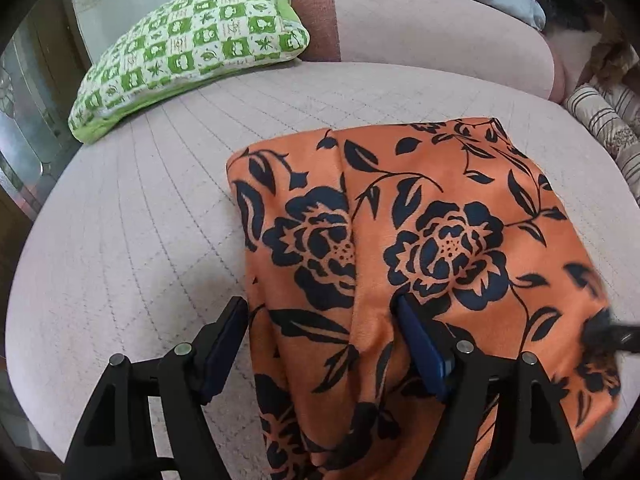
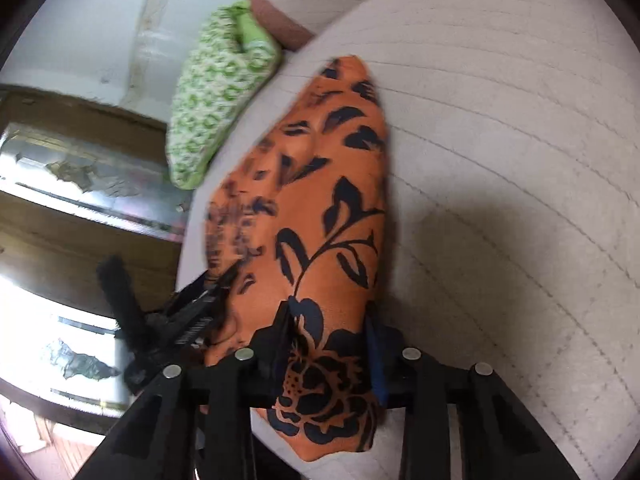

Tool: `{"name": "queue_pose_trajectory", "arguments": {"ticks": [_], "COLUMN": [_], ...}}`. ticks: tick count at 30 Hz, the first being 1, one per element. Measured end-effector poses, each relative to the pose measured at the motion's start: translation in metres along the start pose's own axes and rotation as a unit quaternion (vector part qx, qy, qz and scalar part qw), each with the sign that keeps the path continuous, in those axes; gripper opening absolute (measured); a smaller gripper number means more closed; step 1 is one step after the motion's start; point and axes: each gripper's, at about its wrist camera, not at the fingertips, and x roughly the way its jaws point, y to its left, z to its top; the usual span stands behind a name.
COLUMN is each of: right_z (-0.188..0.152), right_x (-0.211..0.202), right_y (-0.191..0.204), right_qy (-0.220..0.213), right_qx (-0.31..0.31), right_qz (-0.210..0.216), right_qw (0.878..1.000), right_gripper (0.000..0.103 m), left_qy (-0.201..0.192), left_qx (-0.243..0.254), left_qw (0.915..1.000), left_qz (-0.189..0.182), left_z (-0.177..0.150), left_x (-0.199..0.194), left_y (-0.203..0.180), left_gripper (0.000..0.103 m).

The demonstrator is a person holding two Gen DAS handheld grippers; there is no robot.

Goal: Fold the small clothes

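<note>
Garment (image 1: 400, 240) lies on bed (image 1: 140, 240), pillow (image 1: 188, 48) behind-left.

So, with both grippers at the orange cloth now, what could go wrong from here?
1. The left gripper is open, so the cloth there may slide when pulled.
2. The right gripper pinches a thick bunch; a layer may slip out and spoil the fold.
3. The pillow lies close; a wide swing may hit it.

Both wrist views look close down their jaws, sharing the orange cloth (image 1: 420, 240) and, seemingly, the green pillow (image 2: 216, 100).
</note>
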Motion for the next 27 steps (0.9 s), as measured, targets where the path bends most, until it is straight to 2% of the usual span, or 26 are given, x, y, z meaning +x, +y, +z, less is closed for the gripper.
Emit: {"name": "queue_pose_trajectory", "arguments": {"ticks": [2, 4, 5, 6, 7, 9, 11, 12, 13, 15, 17, 18, 20, 21, 22, 23, 25, 27], "right_z": [-0.002, -0.001, 0.002, 0.007, 0.012, 0.029, 0.047, 0.05, 0.049, 0.044, 0.039, 0.041, 0.04, 0.039, 0.038, 0.037, 0.033, 0.027], "right_x": [-0.002, -0.012, -0.017, -0.024, -0.031, -0.031, -0.004, 0.014, 0.025, 0.015, 0.012, 0.024, 0.028, 0.024, 0.017, 0.009, -0.008, -0.027], "right_y": [0.008, 0.014, 0.013, 0.012, 0.011, 0.005, -0.004, -0.006, -0.005, 0.018, 0.029, 0.024, 0.014, 0.017, 0.022, 0.029, 0.046, 0.061], "right_qy": [-0.007, -0.008, -0.011, -0.028, -0.048, -0.063, -0.02, 0.009, 0.029, 0.003, -0.017, -0.005, -0.007, -0.011, -0.021, -0.033, -0.061, -0.082], "right_qx": [-0.021, -0.027, -0.017, -0.01, -0.006, 0.018, 0.05, 0.053, 0.051, 0.003, -0.015, -0.014, 0.003, 0.002, -0.003, -0.015, -0.046, -0.072], "right_qz": [-0.001, 0.015, 0.021, 0.03, 0.033, 0.038, 0.045, 0.041, 0.035, 0.002, -0.02, -0.041, -0.016, -0.021, -0.046, -0.064, -0.071, -0.054], "right_qw": [1.0, 0.999, 1.0, 0.999, 0.998, 0.997, 0.998, 0.998, 0.998, 1.0, 1.0, 0.999, 1.0, 1.0, 0.999, 0.997, 0.995, 0.993], "right_gripper": [0.035, 0.043, 0.054, 0.072, 0.078, 0.079, 0.079, 0.065, 0.034, 0.032, 0.032, 0.032, 0.035, 0.042, 0.06, 0.066, 0.067, 0.067], "left_qy": [-0.003, -0.004, -0.004, -0.005, -0.006, -0.007, -0.007, -0.007, -0.006, -0.01, -0.01, -0.009, -0.01, -0.009, -0.008, -0.009, -0.028, -0.045], "left_qx": [0.0, -0.002, -0.007, -0.009, -0.009, -0.012, -0.016, -0.017, -0.019, -0.022, -0.024, -0.027, -0.028, -0.031, -0.037, -0.047, -0.066, -0.089], "left_qw": [1.0, 1.0, 1.0, 0.9999, 0.9999, 0.9999, 0.9997, 0.9997, 0.9997, 0.9995, 0.9994, 0.9994, 0.9993, 0.999, 0.9986, 0.9975, 0.9943, 0.9886], "left_qz": [0.001, -0.002, -0.006, -0.008, -0.008, -0.011, -0.014, -0.014, -0.015, -0.02, -0.02, -0.022, -0.023, -0.03, -0.038, -0.052, -0.079, -0.112], "left_z": [0.0, -0.001, -0.001, -0.001, -0.001, -0.001, -0.002, -0.002, -0.002, -0.004, -0.004, -0.004, -0.003, -0.001, 0.0, 0.001, -0.002, -0.011], "left_x": [0.0, 0.0, 0.0, 0.001, 0.0, 0.001, 0.001, 0.002, 0.002, 0.002, 0.003, 0.004, 0.003, 0.001, -0.002, -0.01, -0.032, -0.054], "left_y": [0.0, 0.001, 0.003, 0.003, 0.003, 0.004, 0.006, 0.006, 0.007, 0.009, 0.009, 0.009, 0.01, 0.012, 0.015, 0.02, 0.029, 0.041], "left_gripper": [0.079, 0.079, 0.079, 0.079, 0.079, 0.08, 0.081, 0.081, 0.081, 0.081, 0.083, 0.083, 0.083, 0.083, 0.083, 0.082, 0.082, 0.082]}}
